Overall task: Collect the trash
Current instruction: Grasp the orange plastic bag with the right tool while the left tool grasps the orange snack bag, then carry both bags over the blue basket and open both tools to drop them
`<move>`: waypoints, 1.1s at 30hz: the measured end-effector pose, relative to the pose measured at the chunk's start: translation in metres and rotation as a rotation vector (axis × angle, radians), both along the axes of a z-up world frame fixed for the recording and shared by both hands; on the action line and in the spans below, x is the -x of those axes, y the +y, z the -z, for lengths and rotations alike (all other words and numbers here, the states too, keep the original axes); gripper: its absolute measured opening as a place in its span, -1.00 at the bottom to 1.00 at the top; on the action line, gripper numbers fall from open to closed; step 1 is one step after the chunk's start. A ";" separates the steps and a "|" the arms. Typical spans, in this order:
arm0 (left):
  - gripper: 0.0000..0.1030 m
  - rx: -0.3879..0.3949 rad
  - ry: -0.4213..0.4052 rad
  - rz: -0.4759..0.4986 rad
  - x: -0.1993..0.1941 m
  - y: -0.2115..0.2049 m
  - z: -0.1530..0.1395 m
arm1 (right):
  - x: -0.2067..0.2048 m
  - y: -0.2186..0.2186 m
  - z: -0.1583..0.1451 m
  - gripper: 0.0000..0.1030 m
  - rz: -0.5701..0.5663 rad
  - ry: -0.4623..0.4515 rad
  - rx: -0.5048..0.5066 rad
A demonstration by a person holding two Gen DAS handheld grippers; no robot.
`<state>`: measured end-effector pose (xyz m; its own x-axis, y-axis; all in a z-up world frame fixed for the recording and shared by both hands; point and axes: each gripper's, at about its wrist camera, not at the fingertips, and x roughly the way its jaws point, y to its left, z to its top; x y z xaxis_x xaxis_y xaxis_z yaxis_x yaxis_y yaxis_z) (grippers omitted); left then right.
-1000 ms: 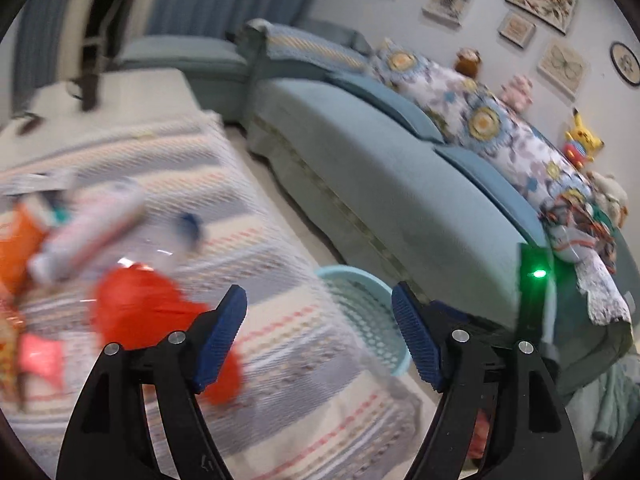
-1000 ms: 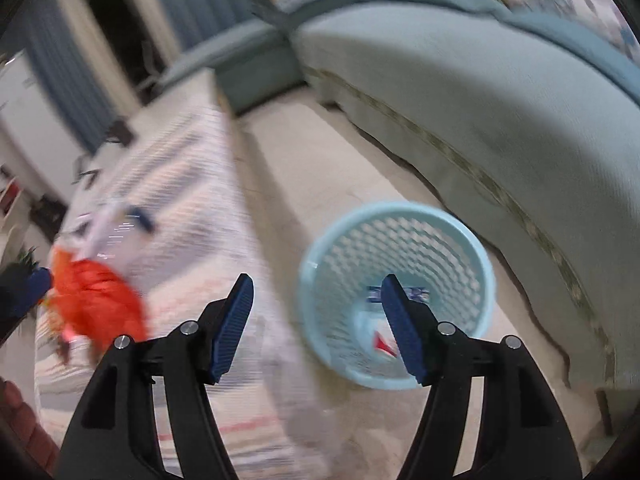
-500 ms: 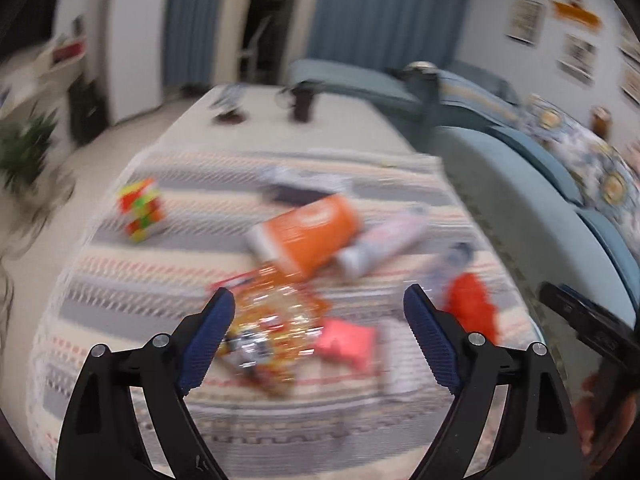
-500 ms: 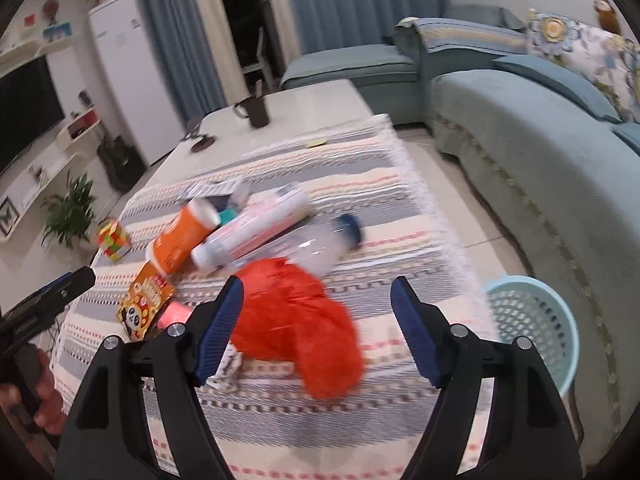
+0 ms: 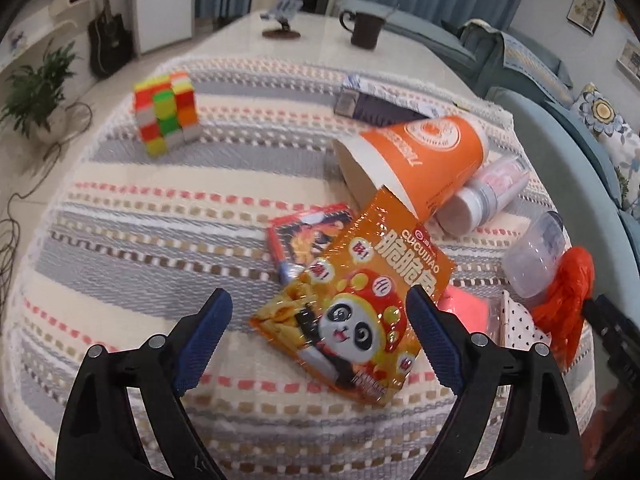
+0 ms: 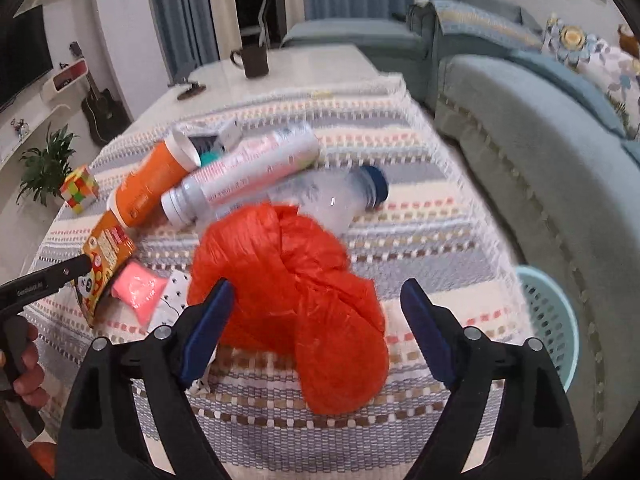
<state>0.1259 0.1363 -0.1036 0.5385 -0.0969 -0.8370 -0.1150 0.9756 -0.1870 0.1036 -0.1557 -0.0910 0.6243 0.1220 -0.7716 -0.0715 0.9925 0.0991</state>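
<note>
Trash lies on the striped tablecloth (image 5: 120, 208). My left gripper (image 5: 316, 340) is open just above an orange panda snack bag (image 5: 352, 304), its jaws either side of the bag's near end. An orange paper cup (image 5: 416, 160), a white bottle (image 5: 480, 196), a clear bottle (image 5: 536, 256) and a pink wrapper (image 5: 464, 308) lie beyond. My right gripper (image 6: 316, 328) is open, its jaws straddling a crumpled red plastic bag (image 6: 296, 288). The light blue trash basket (image 6: 552, 320) stands on the floor at the table's right.
A colour cube (image 5: 166, 110) sits at the cloth's far left. A dark mug (image 5: 364, 28) and a small stand (image 5: 282, 20) are on the bare far table. A teal sofa (image 6: 540, 128) runs along the right. A plant (image 5: 32, 96) stands at left.
Both grippers have swung from the basket and sofa side back over the table. The left now hovers at the snack bag, the right at the red bag. Both stay open.
</note>
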 end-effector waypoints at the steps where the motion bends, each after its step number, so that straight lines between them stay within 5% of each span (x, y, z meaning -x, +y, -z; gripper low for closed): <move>1: 0.60 -0.002 0.013 0.002 -0.003 -0.001 0.002 | -0.003 0.001 0.006 0.58 0.000 0.024 0.004; 4: 0.35 -0.020 0.051 0.012 -0.010 -0.007 0.010 | -0.007 0.002 0.013 0.56 0.008 0.045 0.028; 7: 0.14 -0.028 0.036 0.009 -0.006 -0.008 0.008 | -0.005 0.004 0.012 0.05 0.005 0.039 0.045; 10: -0.08 -0.025 0.022 0.009 0.001 -0.008 0.006 | -0.006 0.004 0.014 -0.22 -0.007 0.048 0.046; 13: -0.52 -0.048 0.009 0.006 0.012 -0.009 0.001 | -0.004 0.006 0.012 -0.38 -0.013 0.037 0.054; 17: -0.87 0.020 -0.026 0.009 0.021 0.000 -0.005 | 0.001 0.008 0.007 -0.58 -0.026 0.011 0.058; 33: -0.98 0.120 -0.258 0.168 0.063 -0.049 -0.065 | 0.019 -0.023 -0.024 -0.70 0.022 -0.128 -0.066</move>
<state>0.0626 0.0877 -0.0391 0.6996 -0.2916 -0.6523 0.1114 0.9463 -0.3036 0.0850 -0.1786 -0.0670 0.7199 0.1553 -0.6765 -0.0663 0.9856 0.1557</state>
